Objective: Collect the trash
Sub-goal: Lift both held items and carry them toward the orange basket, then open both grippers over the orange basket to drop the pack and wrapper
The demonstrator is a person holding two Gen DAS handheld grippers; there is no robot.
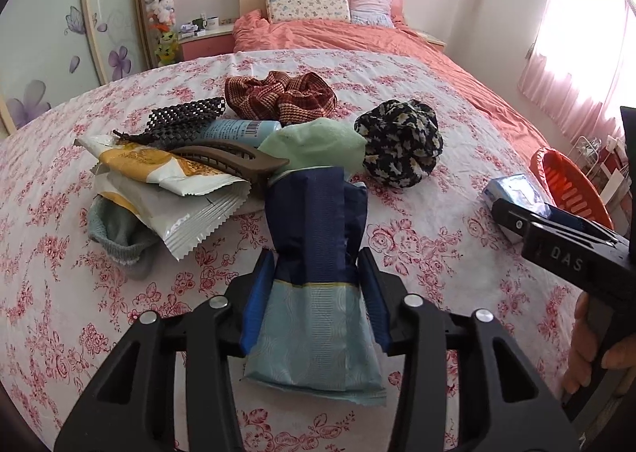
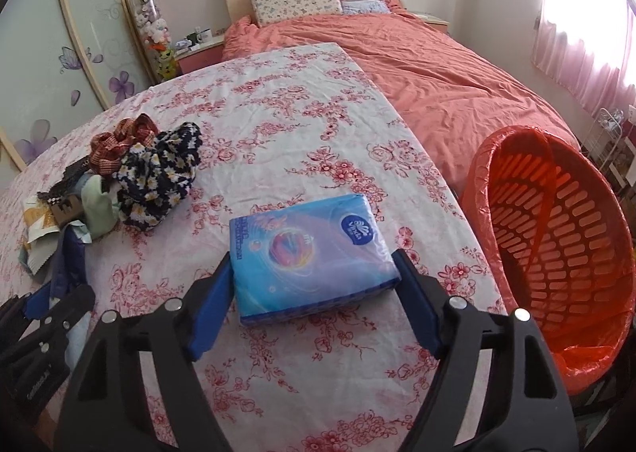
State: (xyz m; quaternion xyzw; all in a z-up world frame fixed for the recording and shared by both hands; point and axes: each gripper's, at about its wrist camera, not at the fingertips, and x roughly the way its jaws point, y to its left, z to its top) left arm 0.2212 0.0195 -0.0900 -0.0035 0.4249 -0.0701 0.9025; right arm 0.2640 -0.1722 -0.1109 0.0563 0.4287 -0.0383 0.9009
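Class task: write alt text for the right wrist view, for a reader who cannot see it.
Open tongs straddle a blue tissue pack on a floral cloth. An orange basket stands to the right, a clutter pile to the left.

Left gripper (image 1: 316,265) clamped on a dark blue and pale blue wrapper (image 1: 314,293) over the flowered cloth (image 1: 417,245).

Just beyond lies a heap: a white and gold snack packet (image 1: 167,189), a brown hair clip (image 1: 234,160), black mesh (image 1: 183,122), a blue tube (image 1: 238,130), a green cloth (image 1: 318,146), a red checked scrunchie (image 1: 278,96) and a dark floral one (image 1: 399,144). At the right, a hand (image 1: 588,348) holds the right gripper (image 1: 501,216) at a blue tissue pack (image 1: 512,189), beside an orange basket (image 1: 572,181).
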